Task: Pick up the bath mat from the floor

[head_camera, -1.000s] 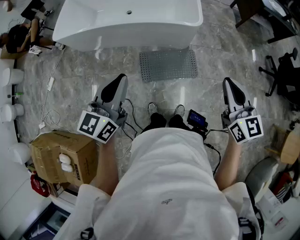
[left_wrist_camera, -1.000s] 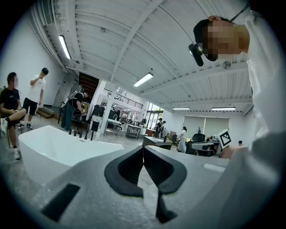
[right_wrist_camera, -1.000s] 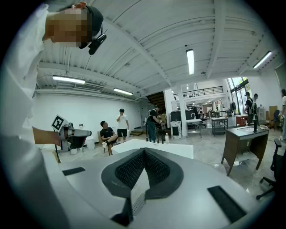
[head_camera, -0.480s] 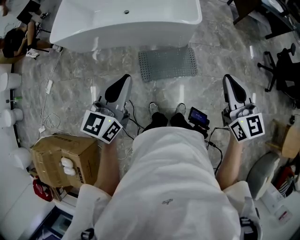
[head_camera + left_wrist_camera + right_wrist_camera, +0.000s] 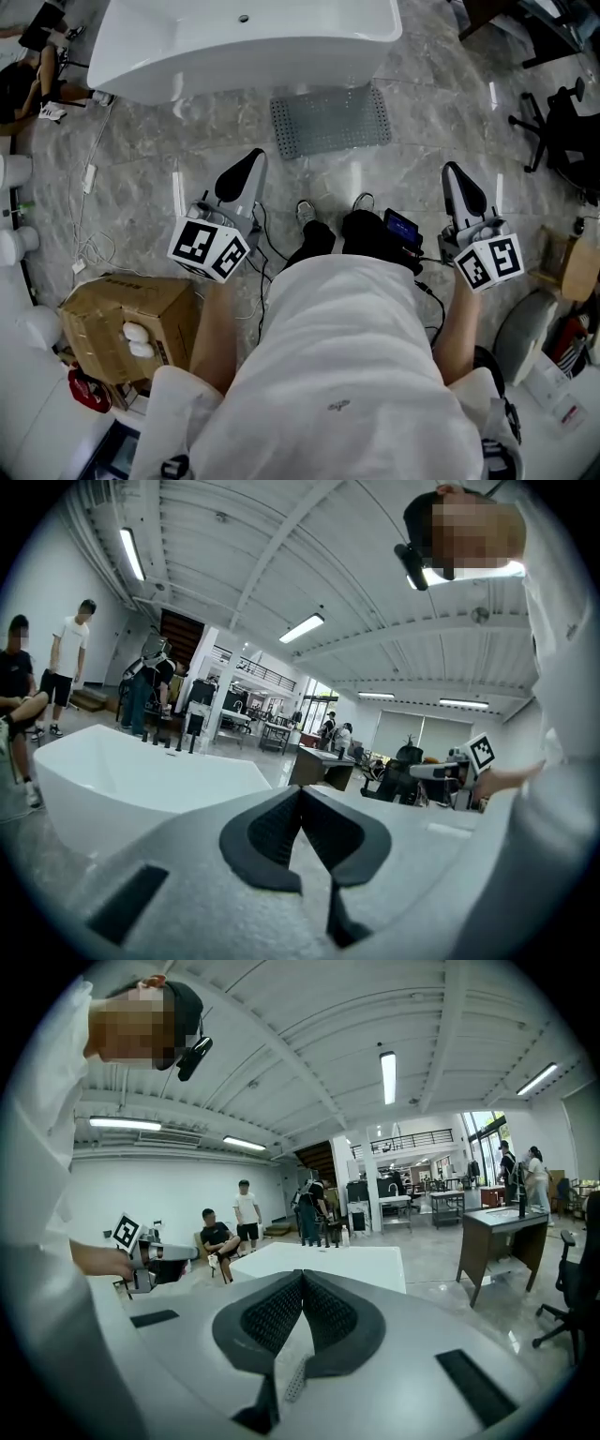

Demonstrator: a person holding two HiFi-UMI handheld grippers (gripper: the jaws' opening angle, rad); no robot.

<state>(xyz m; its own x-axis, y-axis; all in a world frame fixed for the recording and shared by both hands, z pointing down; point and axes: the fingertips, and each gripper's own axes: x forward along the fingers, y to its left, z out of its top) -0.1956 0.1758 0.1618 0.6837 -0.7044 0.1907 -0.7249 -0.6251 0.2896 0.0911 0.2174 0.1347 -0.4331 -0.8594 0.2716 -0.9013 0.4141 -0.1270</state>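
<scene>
"Grey and perforated: is that the bath mat (image 5: 330,122) you are going for?"

"Yes. It is lying flat on the floor (image 5: 141,155) at the upper middle of the head view, just below the white bathtub (image 5: 244,42) and well ahead of both my tools."

"And your jaws?"

"I am keeping my left gripper (image 5: 246,161) and right gripper (image 5: 457,174) pressed fully together, with nothing between them."

"So what is the reach asking for?"

"Bending low and spreading the jaws first, I am judging. Then I am aiming for a near corner, since a flat mat is offering little to pinch."
</scene>
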